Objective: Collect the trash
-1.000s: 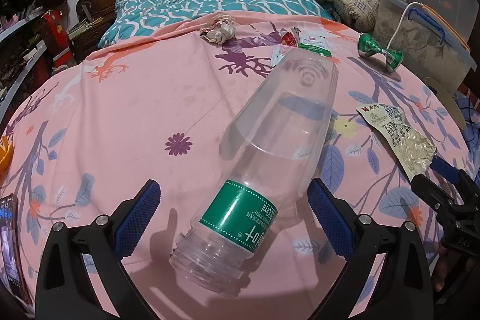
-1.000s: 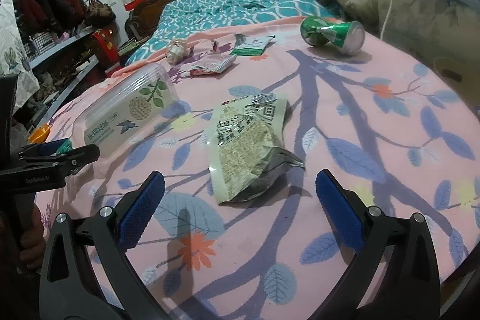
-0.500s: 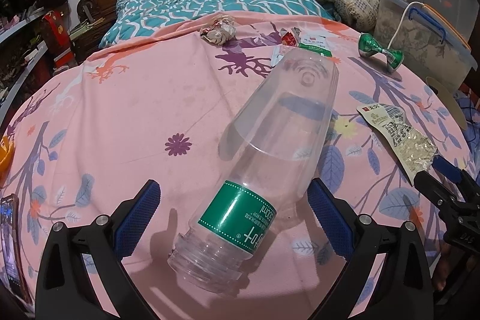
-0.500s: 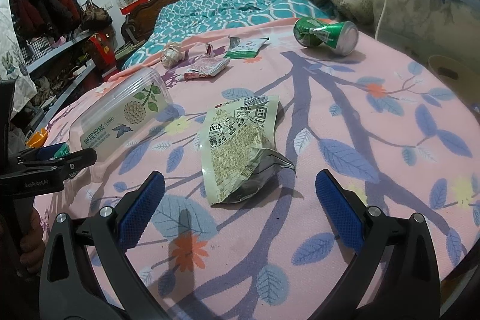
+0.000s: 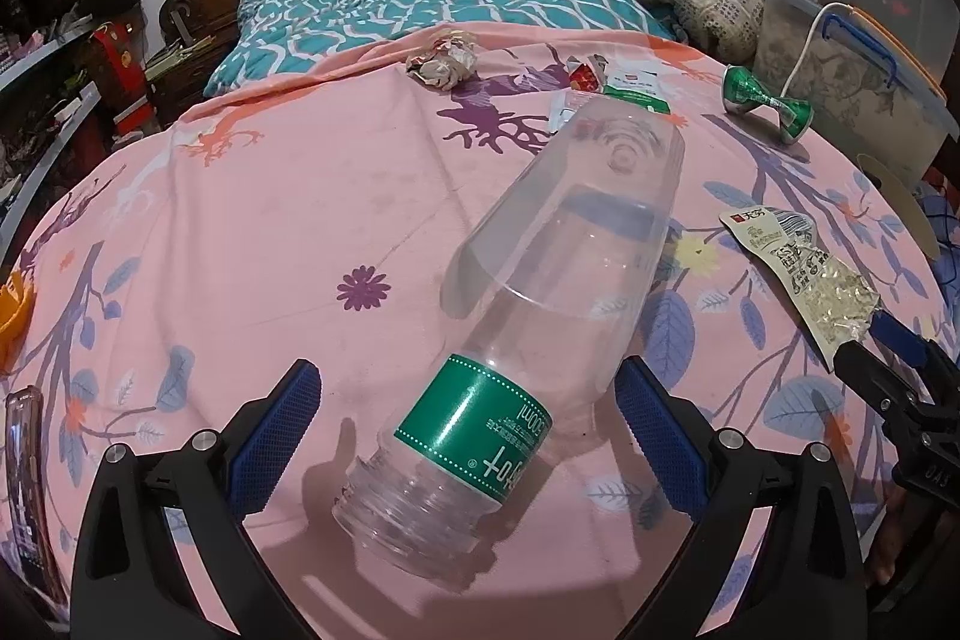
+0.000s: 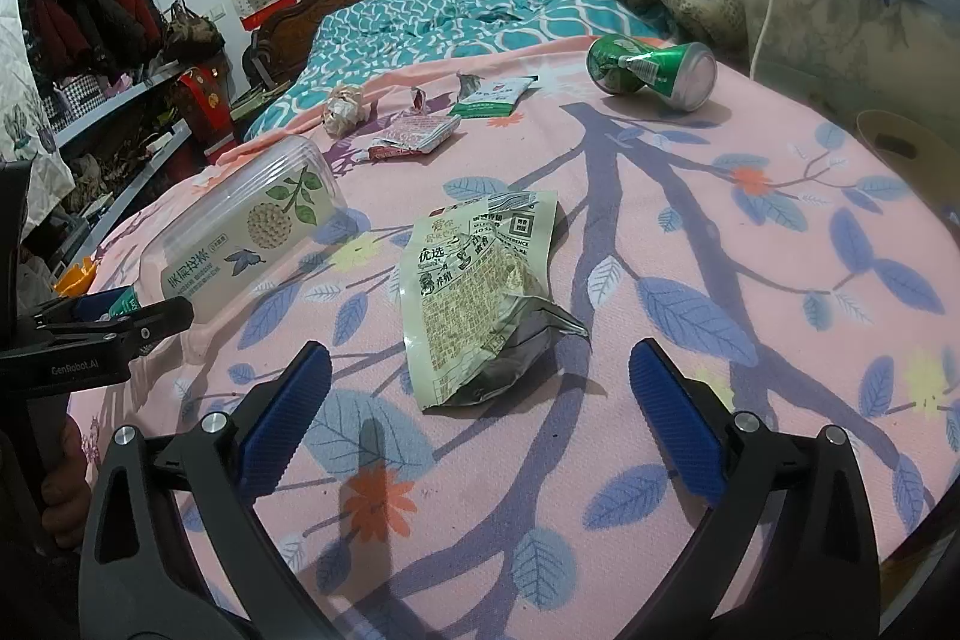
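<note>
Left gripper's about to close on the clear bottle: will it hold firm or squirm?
The bottle looks empty, so probably very light. Its thin clear wall may buckle under the fingers. Lying on its side, smooth and round, it could roll or slip out.

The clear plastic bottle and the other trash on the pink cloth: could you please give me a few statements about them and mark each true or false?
1. The clear bottle lies on its side between the open fingers of the left gripper. True.
2. The bottle has a red label. False: its label is green.
3. The right gripper is shut on the snack wrapper. False: it is open, and the wrapper lies on the pink cloth ahead of it, ungripped.
4. The green can is dented and lies on its side. True.
5. The bottle has a cap on. False: its mouth is open.
</note>
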`<action>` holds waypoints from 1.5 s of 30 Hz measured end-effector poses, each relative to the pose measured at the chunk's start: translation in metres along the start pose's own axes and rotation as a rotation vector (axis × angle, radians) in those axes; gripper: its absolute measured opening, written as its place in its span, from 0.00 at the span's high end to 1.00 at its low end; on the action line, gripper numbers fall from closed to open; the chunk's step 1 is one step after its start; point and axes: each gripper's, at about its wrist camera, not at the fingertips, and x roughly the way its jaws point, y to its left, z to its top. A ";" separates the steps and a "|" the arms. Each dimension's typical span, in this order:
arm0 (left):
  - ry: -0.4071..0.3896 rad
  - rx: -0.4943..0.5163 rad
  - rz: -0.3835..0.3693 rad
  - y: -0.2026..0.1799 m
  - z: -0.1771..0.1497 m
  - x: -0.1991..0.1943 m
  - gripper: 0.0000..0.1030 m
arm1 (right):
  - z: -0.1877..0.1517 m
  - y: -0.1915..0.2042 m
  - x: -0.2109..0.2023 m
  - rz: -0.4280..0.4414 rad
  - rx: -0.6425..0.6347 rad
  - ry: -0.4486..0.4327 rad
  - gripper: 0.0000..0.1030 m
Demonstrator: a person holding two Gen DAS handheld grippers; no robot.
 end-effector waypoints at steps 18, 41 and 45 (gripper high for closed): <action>-0.013 0.002 0.007 -0.001 0.000 -0.003 0.08 | 0.000 0.002 -0.001 0.007 -0.007 0.000 0.11; -0.016 0.018 -0.056 -0.013 0.015 0.002 0.09 | 0.005 0.000 0.000 0.034 0.001 -0.002 0.17; -0.010 0.039 -0.050 -0.018 0.019 0.007 0.14 | 0.011 -0.011 0.004 0.055 0.051 0.011 0.21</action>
